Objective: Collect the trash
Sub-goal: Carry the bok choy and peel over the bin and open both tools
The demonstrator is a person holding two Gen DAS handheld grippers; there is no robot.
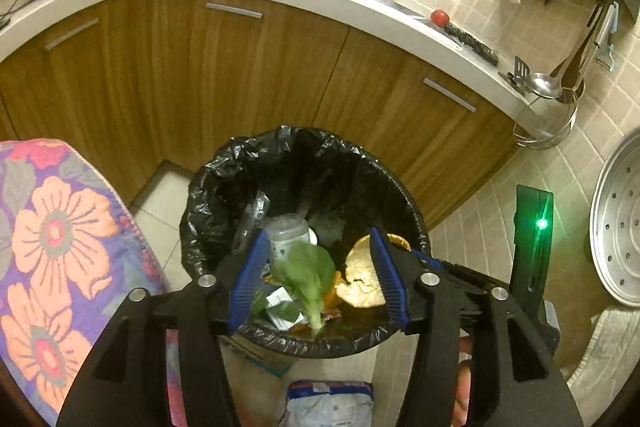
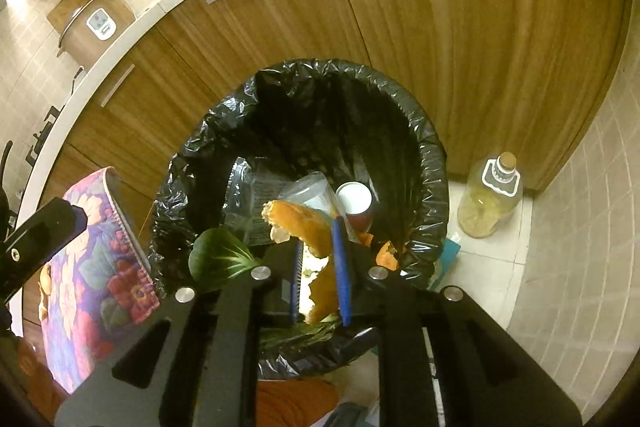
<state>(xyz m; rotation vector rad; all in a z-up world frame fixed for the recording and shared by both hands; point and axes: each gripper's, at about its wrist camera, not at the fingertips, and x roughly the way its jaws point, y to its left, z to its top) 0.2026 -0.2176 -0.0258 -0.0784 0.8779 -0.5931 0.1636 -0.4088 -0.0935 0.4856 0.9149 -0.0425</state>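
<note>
Left wrist view: the left gripper [image 1: 318, 279] hangs over the trash bin [image 1: 208, 187], lined with a black bag, its blue pads spread wide apart and empty; a green leaf [image 1: 310, 273] sits below between them among other scraps inside the bin. Right wrist view: the right gripper [image 2: 320, 281], above the bin's near rim, has its pads pressed against an orange peel [image 2: 304, 221]. A corked glass bottle [image 2: 490, 201] stands on the floor beside the bin.
</note>
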